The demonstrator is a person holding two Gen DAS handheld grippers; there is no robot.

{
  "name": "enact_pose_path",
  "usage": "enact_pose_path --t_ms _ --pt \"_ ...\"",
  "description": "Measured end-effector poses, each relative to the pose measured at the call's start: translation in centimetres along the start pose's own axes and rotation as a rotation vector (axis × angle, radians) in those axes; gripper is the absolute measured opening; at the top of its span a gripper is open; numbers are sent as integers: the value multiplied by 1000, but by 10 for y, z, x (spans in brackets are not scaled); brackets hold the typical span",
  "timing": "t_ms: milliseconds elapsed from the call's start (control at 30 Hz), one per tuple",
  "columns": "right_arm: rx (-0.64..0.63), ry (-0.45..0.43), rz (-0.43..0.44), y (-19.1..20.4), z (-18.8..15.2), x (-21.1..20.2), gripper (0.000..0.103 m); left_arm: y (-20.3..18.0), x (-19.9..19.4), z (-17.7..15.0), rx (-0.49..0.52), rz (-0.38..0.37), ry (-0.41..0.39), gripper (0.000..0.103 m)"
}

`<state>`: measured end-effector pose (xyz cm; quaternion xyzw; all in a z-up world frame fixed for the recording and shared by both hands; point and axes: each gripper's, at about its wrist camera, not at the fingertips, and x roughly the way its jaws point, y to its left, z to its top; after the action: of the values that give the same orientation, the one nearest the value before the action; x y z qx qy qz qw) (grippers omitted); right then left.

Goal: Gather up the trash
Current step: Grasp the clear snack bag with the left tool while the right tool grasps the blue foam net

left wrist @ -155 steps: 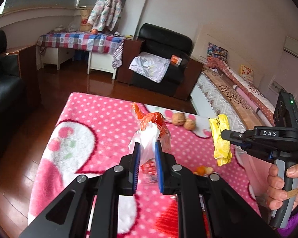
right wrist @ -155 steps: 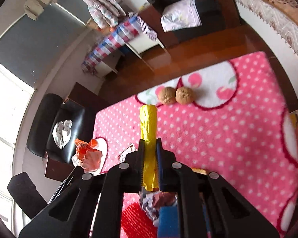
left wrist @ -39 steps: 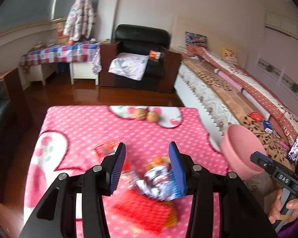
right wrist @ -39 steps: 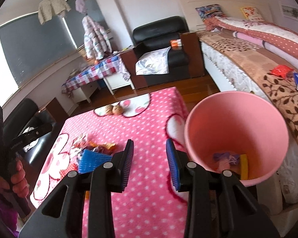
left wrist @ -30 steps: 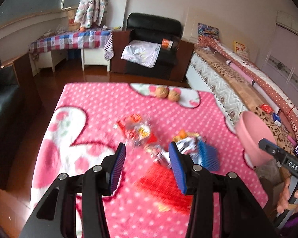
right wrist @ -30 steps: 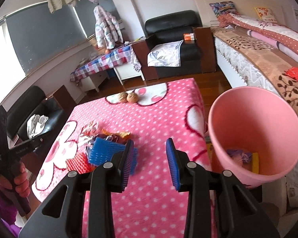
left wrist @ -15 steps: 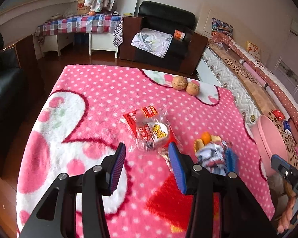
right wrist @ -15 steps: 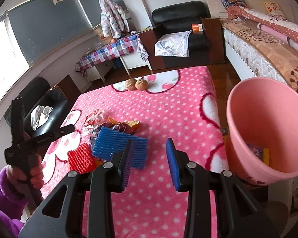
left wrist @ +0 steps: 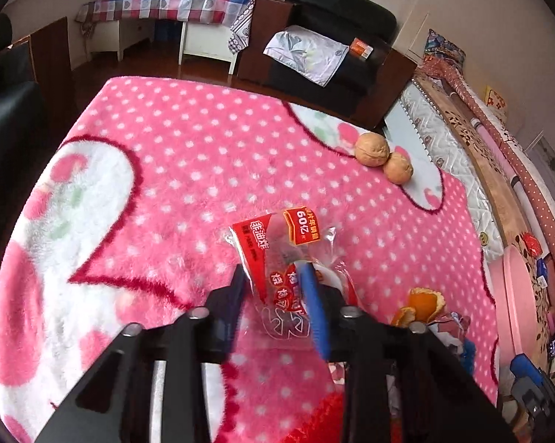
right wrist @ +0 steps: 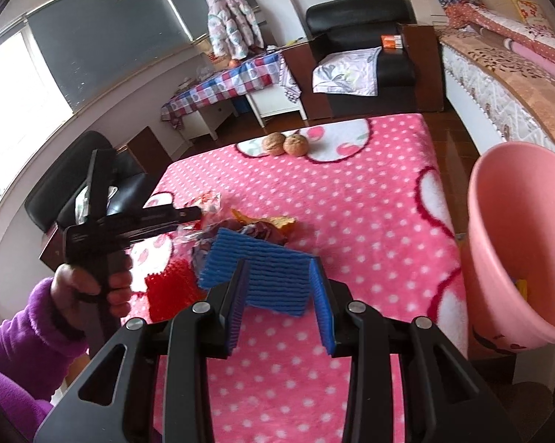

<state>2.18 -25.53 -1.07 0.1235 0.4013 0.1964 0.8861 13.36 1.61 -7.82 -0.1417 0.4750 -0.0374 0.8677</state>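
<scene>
A clear snack wrapper [left wrist: 277, 254] with red labels lies on the pink polka-dot blanket [left wrist: 189, 155]. My left gripper [left wrist: 273, 280] is low over it and its jaws are closing, with part of the wrapper between the pads; a firm pinch does not show. In the right wrist view the left gripper [right wrist: 192, 214] reaches into the trash pile. My right gripper [right wrist: 277, 264] is open just before a blue ribbed foam net [right wrist: 259, 269]. Orange peel [left wrist: 423, 304], a red foam net [right wrist: 166, 288] and a crumpled foil wrapper [left wrist: 451, 328] lie close by.
A pink bin [right wrist: 499, 258] stands off the blanket's right edge with some trash inside. Two walnuts [left wrist: 371, 149] sit at the far side. A hand in a purple sleeve [right wrist: 93, 288] holds the left gripper. A bed lies to the right, a black armchair beyond.
My left gripper has dropped and moved forward onto the snack wrapper, and its jaws have narrowed around it. The right gripper has drifted a little toward the blue foam net, jaws unchanged.
</scene>
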Motion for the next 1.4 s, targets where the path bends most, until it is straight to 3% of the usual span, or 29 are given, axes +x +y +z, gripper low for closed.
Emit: enact_pose_path --t_ms 100,333,400,833,1033,1067,1100,1233,1400 --pt "-32 6 14 7 -1 1 34 1 -6 0 -11 -21 -9 19" --pt "-124 57 58 24 -9 8 34 10 -40 6 -23 -44 -72 19" --pt "-148 87 62 29 -11 13 41 13 -47 5 -23 -47 -83 19" --pt "-356 107 -19 70 -10 47 45 20 -60 -8 -30 -71 -89 19" --pt "-327 89 -32 65 -6 50 44 21 -62 -10 -25 -77 -89 19" --pt "-320 87 -40 63 -5 50 41 22 -63 -10 -23 -80 -87 19" --pt "-316 87 -45 61 -4 50 30 22 -63 -10 -24 -79 -89 19" --pt "-295 87 -73 54 -2 48 11 23 -65 -11 -28 -83 -89 19" --pt "-256 46 -88 44 1 37 5 22 -68 -10 -25 -88 -92 19"
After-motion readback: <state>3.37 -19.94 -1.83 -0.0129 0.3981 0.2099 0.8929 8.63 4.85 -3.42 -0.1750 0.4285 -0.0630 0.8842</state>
